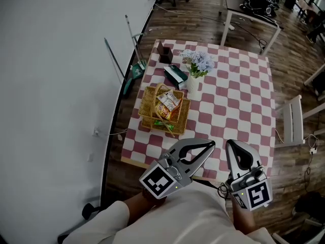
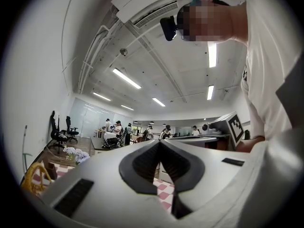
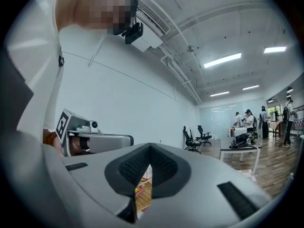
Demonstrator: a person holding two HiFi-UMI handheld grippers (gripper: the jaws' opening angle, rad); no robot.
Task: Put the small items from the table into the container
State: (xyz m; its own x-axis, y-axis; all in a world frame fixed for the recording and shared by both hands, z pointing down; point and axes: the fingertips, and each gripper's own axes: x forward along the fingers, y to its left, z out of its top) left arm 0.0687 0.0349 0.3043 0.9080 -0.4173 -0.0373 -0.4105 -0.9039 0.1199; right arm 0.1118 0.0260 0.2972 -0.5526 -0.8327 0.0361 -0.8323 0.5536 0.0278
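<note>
A wicker basket (image 1: 147,101) with snack packets (image 1: 168,104) in it stands on the left half of the pink-and-white checked table (image 1: 238,95). I see no loose small items on the cloth. Both grippers hover at the table's near edge, pointing level over it. My left gripper (image 1: 212,145) is shut, its tips meeting with nothing between them (image 2: 159,142). My right gripper (image 1: 229,143) is also shut and empty (image 3: 150,145). The basket shows at the far left of the left gripper view (image 2: 29,180) and through the gap under the right jaws (image 3: 141,194).
Behind the basket stand a white vase of pale flowers (image 1: 196,65), a green box (image 1: 175,75) and a dark box (image 1: 163,52). A white chair (image 1: 294,121) is at the table's right, poles (image 1: 133,39) lean on the left wall, and a white desk (image 1: 249,15) stands farther back.
</note>
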